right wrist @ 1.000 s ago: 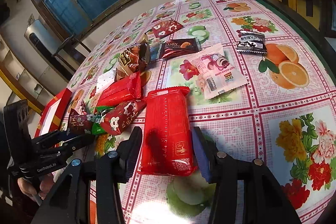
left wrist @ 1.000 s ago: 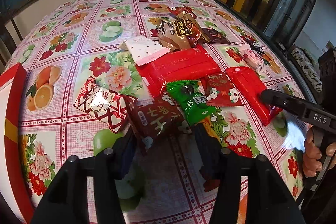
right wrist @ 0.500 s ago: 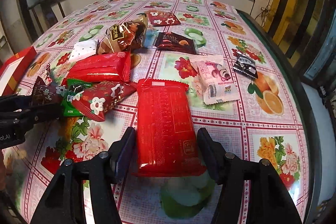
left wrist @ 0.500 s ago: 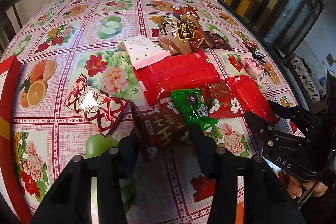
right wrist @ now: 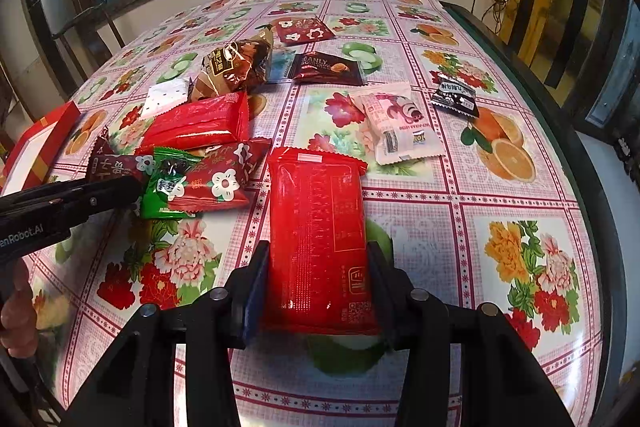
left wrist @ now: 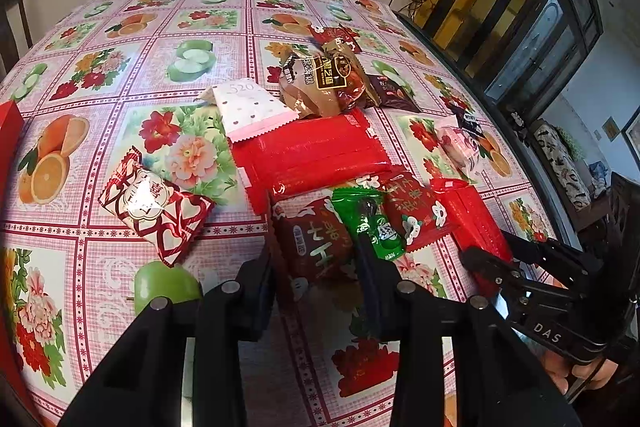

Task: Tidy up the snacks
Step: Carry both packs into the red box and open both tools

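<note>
Several snack packets lie on a floral tablecloth (left wrist: pixel 120 107). My left gripper (left wrist: pixel 316 267) has its fingers closed against the sides of a dark red packet (left wrist: pixel 316 243), beside a green packet (left wrist: pixel 370 223) and a flowered red packet (left wrist: pixel 416 211). My right gripper (right wrist: pixel 318 279) is shut on a long red packet (right wrist: pixel 318 227), fingers pressing both its edges. The left gripper also shows in the right wrist view (right wrist: pixel 120 189), at the dark red packet (right wrist: pixel 114 167).
A wide red packet (left wrist: pixel 312 151), a white dotted packet (left wrist: pixel 250 107), a brown bag (left wrist: pixel 324 83) and a heart-patterned packet (left wrist: pixel 154 207) lie further out. A pink-white packet (right wrist: pixel 396 123) and a small black one (right wrist: pixel 456 97) lie right. A red box (right wrist: pixel 36 147) stands left.
Both grippers moved forward and closed: the left around the dark red packet, the right onto the long red packet, which sits deeper between its fingers.
</note>
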